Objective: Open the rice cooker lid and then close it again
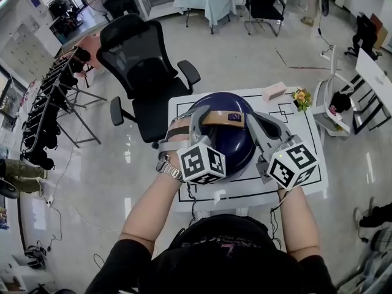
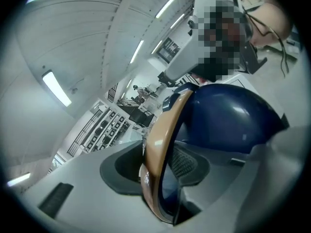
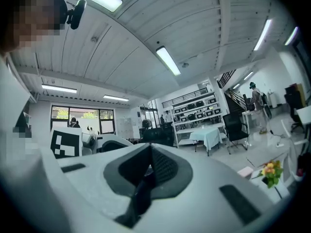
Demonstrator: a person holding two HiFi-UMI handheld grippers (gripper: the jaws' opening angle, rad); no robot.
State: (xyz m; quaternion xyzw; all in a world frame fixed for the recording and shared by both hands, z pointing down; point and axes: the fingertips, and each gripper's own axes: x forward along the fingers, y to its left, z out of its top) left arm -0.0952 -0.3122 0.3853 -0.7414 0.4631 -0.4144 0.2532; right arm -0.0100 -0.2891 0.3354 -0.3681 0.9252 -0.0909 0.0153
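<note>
A dark blue domed rice cooker (image 1: 229, 143) stands on the white table (image 1: 294, 182) with its lid down. A tan carrying handle (image 1: 223, 119) arches over its top. My left gripper (image 1: 197, 116) sits at the handle's left end. In the left gripper view the handle (image 2: 160, 144) runs between the two dark pads of the left gripper (image 2: 158, 171), which rest against it, and the blue dome (image 2: 223, 120) lies behind. My right gripper (image 1: 252, 119) hovers at the cooker's right side. In the right gripper view the right gripper (image 3: 148, 171) is shut, with nothing in it.
A pink box (image 1: 274, 91) and a small bunch of flowers (image 1: 301, 98) sit at the table's far right corner. A black office chair (image 1: 147, 72) stands behind the table to the left. A white rack (image 1: 331, 103) stands at the right.
</note>
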